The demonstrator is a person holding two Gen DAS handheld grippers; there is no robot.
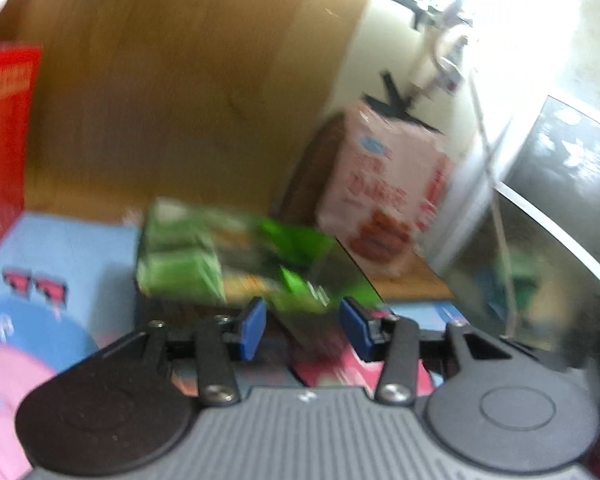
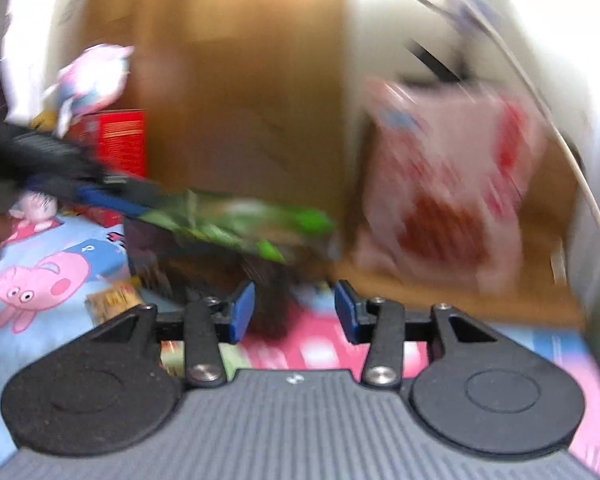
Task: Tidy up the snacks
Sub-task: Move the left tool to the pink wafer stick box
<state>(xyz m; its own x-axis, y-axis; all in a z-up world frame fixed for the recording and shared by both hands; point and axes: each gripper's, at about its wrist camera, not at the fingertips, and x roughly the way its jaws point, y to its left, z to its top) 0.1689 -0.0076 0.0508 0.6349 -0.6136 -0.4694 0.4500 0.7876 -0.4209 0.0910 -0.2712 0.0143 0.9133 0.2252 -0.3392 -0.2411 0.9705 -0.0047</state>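
Blur hides whether our left gripper (image 1: 302, 320) pinches the green packet (image 1: 228, 256); right gripper (image 2: 294, 308) gapes; packet may slip.

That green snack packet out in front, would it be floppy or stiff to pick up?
Probably floppy: the green snack packet looks like thin, creased film and sags unevenly. Likely light for its size, since the left gripper seems to carry it by one end alone. Its glossy surface hints it may be slippery, though blur limits certainty.
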